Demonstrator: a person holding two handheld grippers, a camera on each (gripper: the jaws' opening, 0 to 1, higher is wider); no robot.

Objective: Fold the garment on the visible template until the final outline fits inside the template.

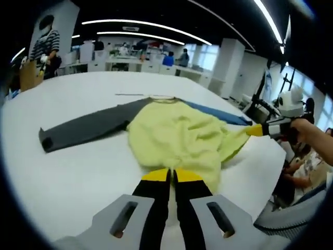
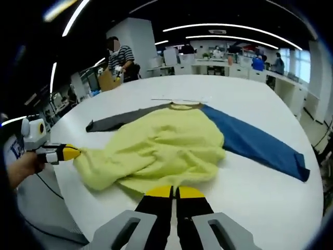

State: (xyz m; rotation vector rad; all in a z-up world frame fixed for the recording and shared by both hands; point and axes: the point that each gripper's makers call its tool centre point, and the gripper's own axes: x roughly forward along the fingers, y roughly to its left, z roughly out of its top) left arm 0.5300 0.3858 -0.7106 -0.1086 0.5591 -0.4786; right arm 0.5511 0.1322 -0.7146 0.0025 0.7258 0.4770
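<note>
Nearest the lens in the left gripper view, the black, yellow-tipped left gripper [image 1: 170, 176] rises from the bottom centre with its jaws pressed together on the near hem of the pale yellow-green knit sweater [image 1: 177, 136], pinching that edge. From the left of that frame, the sweater's charcoal grey sleeve [image 1: 86, 127] lies flat and stretched toward the left edge, the bunched yellow body fills the centre, and the blue sleeve [image 1: 216, 111] runs off to the right behind it. At the far right, a person's hand carries the right gripper [image 1: 256, 130], closed on a pulled-out corner of the yellow fabric. All of it rests on the round white table [image 1: 78, 166]; no template outline can be made out on the surface.

In the right gripper view, the left gripper [image 2: 72, 152] comes in at the left edge holding a drawn-up point of yellow cloth. At bottom centre the right gripper [image 2: 175, 192] has its jaws together at the sweater's hem.

Judging by the folds, the garment is soft, light and limp: it will sag and drag, not hold shape. Hems, cuffs and shoulder seams look the surest places to grip, lifting enough that the cloth does not bunch.
</note>
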